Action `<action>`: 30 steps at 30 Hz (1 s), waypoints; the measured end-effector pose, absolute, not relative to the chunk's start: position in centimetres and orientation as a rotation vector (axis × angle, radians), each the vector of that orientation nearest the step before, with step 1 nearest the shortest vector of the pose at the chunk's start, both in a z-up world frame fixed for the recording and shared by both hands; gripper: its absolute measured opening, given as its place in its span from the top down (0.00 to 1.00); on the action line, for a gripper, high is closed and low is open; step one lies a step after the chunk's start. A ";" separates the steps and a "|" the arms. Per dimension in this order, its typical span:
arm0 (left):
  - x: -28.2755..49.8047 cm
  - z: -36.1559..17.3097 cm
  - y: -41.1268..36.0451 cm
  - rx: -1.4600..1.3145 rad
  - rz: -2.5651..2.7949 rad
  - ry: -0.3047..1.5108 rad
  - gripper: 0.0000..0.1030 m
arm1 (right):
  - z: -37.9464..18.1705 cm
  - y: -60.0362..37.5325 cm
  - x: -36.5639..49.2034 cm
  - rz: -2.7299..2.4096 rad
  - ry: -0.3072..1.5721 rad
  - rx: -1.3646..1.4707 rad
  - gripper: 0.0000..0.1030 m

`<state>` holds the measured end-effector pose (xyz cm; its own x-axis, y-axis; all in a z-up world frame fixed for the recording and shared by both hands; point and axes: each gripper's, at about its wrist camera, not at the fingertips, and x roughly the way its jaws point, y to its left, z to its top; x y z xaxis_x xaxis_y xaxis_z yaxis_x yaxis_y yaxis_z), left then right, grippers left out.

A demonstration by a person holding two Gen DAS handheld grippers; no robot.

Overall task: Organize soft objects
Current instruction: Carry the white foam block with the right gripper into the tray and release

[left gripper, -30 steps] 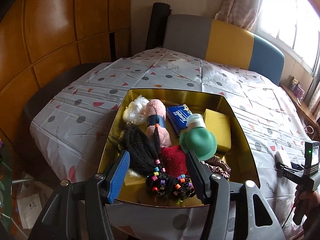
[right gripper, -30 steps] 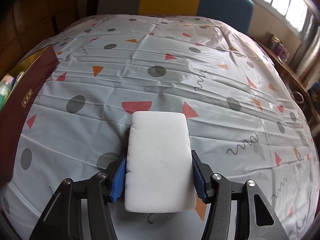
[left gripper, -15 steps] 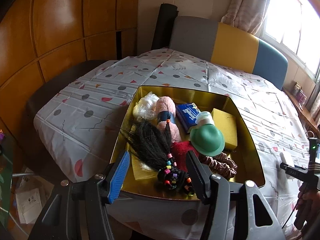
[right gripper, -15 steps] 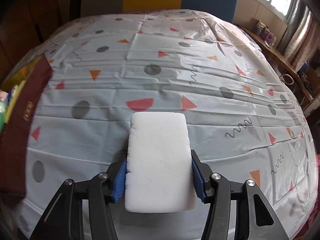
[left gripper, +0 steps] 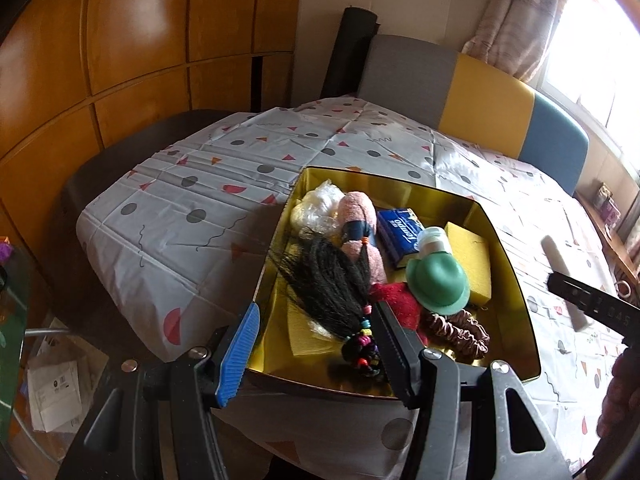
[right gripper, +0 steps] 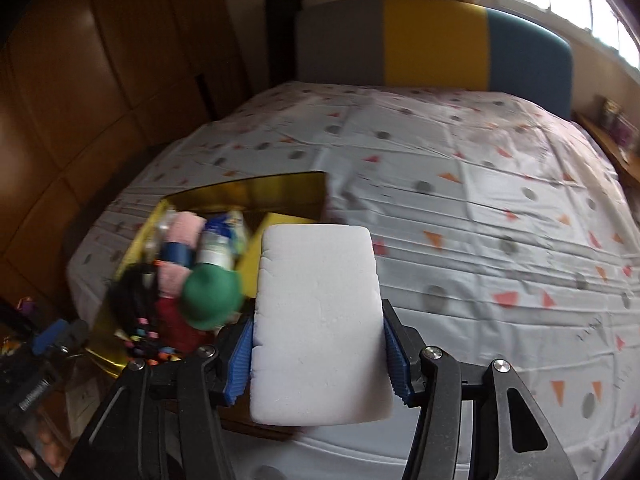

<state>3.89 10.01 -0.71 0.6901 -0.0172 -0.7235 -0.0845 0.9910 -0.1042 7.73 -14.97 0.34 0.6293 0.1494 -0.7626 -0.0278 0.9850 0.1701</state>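
A gold-lined box [left gripper: 502, 240] sits on the patterned tablecloth and holds soft things: a black braided wig [left gripper: 328, 280], a pink towel roll [left gripper: 358, 216], a blue tissue pack [left gripper: 400, 232], a yellow sponge [left gripper: 472, 260], a green hat [left gripper: 438, 284], a red cloth [left gripper: 398, 304] and a brown scrunchie [left gripper: 460, 330]. My left gripper [left gripper: 316, 348] is open and empty at the box's near edge. My right gripper [right gripper: 318, 360] is shut on a white sponge [right gripper: 318, 316], held above the table beside the box [right gripper: 248, 196]. It shows blurred in the left wrist view [left gripper: 564, 280].
The table [right gripper: 480, 208] carries a grey cloth with triangles and dots. A grey, yellow and blue bench back [left gripper: 472, 88] stands behind it. Wooden wall panels [left gripper: 120, 40] are at the left. Papers [left gripper: 52, 392] lie on the floor below.
My right gripper has swung left with the white sponge, bringing the box into its view. My left gripper has pulled back and risen a little from the box.
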 end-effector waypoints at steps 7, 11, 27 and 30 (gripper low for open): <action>3.9 -1.0 10.7 -0.135 0.053 0.812 0.43 | -2.5 -11.4 10.8 0.125 0.968 0.143 0.44; 4.0 -1.1 10.9 -0.133 0.069 0.814 0.43 | -4.2 -10.8 11.0 0.115 1.010 0.107 0.43; 3.4 -0.7 10.5 -0.102 0.079 0.791 0.43 | -5.5 -9.7 9.3 0.146 1.002 0.042 0.26; 3.1 -0.4 10.5 -0.102 0.082 0.783 0.43 | -4.9 -9.7 8.6 0.142 0.972 0.036 0.24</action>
<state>3.11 10.48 -0.41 0.7061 0.0355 -0.7072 -0.1112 0.9919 -0.0613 8.60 -9.71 -4.90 0.5553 0.1363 -0.8204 -0.1037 0.9901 0.0944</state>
